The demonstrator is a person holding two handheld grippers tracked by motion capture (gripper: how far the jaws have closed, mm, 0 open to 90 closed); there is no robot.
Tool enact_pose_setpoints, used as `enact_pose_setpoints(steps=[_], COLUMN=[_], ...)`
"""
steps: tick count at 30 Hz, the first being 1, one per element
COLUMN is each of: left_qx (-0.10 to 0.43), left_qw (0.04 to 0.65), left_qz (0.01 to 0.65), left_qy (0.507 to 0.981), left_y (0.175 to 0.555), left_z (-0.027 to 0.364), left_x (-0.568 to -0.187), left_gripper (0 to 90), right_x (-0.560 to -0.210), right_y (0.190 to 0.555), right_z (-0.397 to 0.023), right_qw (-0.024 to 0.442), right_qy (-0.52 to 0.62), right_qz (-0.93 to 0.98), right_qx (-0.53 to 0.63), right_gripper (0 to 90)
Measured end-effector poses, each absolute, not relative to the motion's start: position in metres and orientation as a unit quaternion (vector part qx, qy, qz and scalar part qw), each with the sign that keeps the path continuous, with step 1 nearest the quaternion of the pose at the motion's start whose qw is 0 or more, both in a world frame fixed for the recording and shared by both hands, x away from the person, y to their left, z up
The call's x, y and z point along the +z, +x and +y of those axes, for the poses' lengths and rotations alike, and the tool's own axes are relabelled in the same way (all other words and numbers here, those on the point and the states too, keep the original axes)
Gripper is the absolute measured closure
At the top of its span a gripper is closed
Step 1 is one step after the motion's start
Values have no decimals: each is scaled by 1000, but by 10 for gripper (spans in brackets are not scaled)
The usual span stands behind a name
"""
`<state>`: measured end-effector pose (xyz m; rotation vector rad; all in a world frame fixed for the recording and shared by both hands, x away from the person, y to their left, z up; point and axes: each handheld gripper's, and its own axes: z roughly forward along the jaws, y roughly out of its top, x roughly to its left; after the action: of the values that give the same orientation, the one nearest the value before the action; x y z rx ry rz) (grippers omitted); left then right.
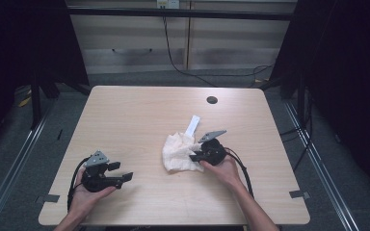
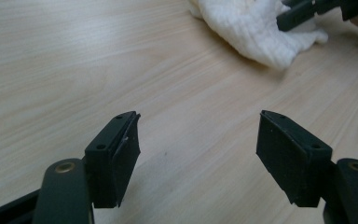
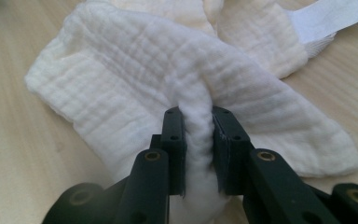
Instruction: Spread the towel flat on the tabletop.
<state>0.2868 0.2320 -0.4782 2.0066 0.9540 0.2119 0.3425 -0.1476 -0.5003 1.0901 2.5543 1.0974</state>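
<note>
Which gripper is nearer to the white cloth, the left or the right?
Right. The right gripper is pinching a fold of the white cloth. The left gripper stands open and apart from it, over bare table.

a light wooden table [image 1: 139, 110] with rounded corners carries a small dark round hole [image 1: 212, 100] near its far edge, right of centre. grey tape tabs sit at its near left [image 1: 51, 198] and near right [image 1: 298, 194] corners. beyond the far edge, a black cable [image 1: 173, 60] hangs down pale wall panels [image 1: 135, 43] to a grey floor.
</note>
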Motion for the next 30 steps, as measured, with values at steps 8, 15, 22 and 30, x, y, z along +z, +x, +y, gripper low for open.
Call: enact_pose_setpoints(steps=[8, 15, 22, 30], left_qx=[81, 86, 72, 51], left_qw=[443, 436, 438, 425], left_qz=[357, 349, 350, 334], left_qy=[818, 825, 825, 840], left_y=[295, 306, 309, 306], left_z=[212, 187, 173, 167], left_x=[-470, -461, -466, -485], left_gripper=[306, 322, 322, 307], right_x=[-499, -498, -497, -489], right_y=[326, 306, 283, 274], right_z=[-143, -138, -129, -132], right_qw=[63, 52, 48, 52], right_qy=[343, 330, 305, 300], right_qz=[863, 868, 877, 871], right_qx=[365, 366, 369, 386], right_gripper=[762, 762, 753, 564])
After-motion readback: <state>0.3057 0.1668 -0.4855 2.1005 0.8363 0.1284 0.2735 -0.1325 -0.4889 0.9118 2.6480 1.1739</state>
